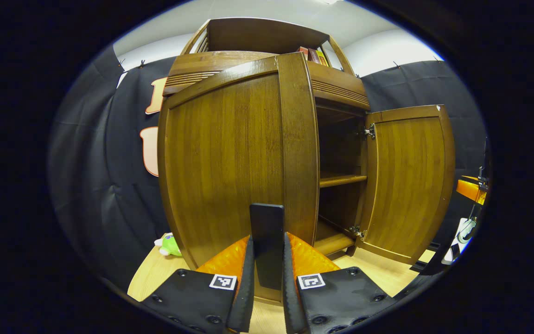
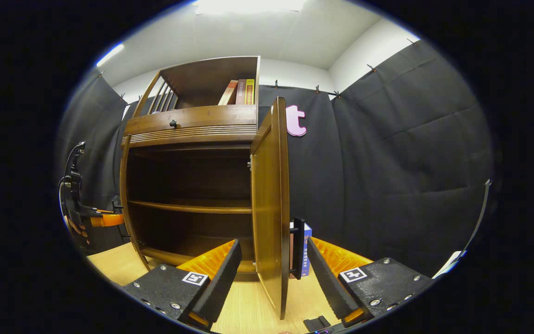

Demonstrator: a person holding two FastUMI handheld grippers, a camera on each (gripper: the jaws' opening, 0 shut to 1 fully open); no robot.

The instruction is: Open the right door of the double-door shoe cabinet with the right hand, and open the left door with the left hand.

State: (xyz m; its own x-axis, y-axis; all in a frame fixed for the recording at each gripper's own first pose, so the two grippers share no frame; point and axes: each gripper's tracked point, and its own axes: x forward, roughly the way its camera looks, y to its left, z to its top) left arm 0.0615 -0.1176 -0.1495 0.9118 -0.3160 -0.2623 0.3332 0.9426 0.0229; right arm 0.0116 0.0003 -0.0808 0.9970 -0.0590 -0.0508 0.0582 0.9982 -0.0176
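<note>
The wooden shoe cabinet [image 1: 332, 88] stands before me. Its left door [image 1: 225, 162] is swung partly out, and my left gripper [image 1: 267, 273] is shut on that door's dark upright handle [image 1: 267, 232]. The right door [image 1: 410, 181] stands wide open. In the right gripper view that right door [image 2: 269, 204] is edge-on, and my right gripper [image 2: 274, 273] is open, its fingers straddling the door's edge and its dark handle [image 2: 298, 248] without pressing on them. The left gripper [image 2: 104, 219] and a hand show far left beside the cabinet [image 2: 193, 125].
Inside, a shelf [image 2: 193, 206] crosses the cabinet. Books [image 2: 241, 92] stand on top, and a drawer knob [image 2: 173, 123] sits above the doors. A green soft toy [image 1: 169, 245] lies on the wooden floor [image 1: 378, 273] at left. A blue book [image 2: 306, 253] stands behind the right door.
</note>
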